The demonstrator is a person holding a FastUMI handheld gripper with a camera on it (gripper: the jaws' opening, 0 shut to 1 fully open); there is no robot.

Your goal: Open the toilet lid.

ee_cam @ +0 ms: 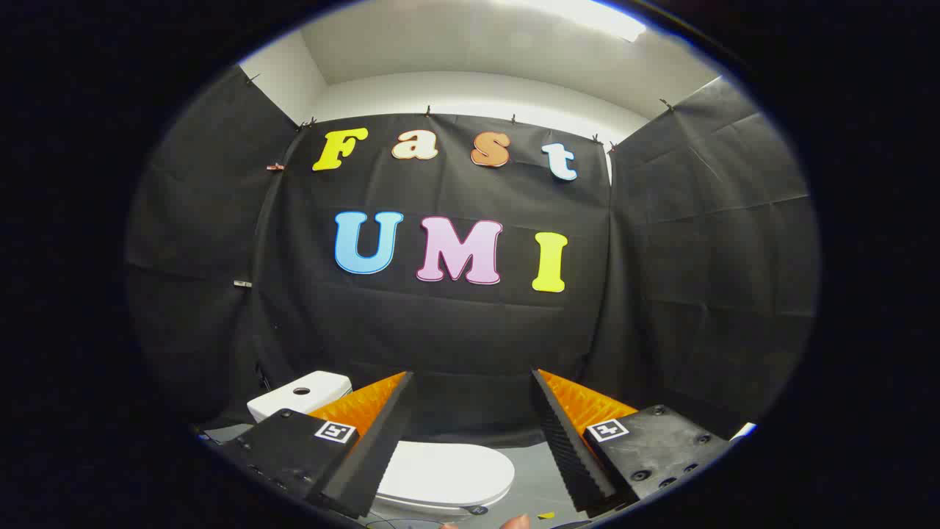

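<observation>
Claw: the gripper [474, 411] is held above the floor with its two fingers spread wide apart; the gap between them is broad and nothing sits in it at the level of the tips.

Fingers: each finger [382, 441] runs forward as a ridged wedge from a dark block that carries a small square marker; neither inner face presses on anything.

Hold: the claw grips nothing and touches nothing that can be seen.

Task object: the toilet lid [448, 470] lies down flat, closed over the bowl, white and oval. It shows low in the gap between the fingers, below them, nearer the left finger than the right, and partly covered by that left finger.

Tank: the white toilet tank [301, 394] stands behind the left finger, with a round flush button on its top; it is set close to the black cloth wall [455, 330].

Floor: a grey floor [540, 481] shows beside the lid, between the lid's right edge and the right finger.

Person: a fingertip [514, 522] shows at the very bottom, just below the lid's front edge; the rest of the hand is hidden.

Surroundings: black cloth hangs on three sides; above it a white wall and a bright ceiling light [587, 15].
</observation>
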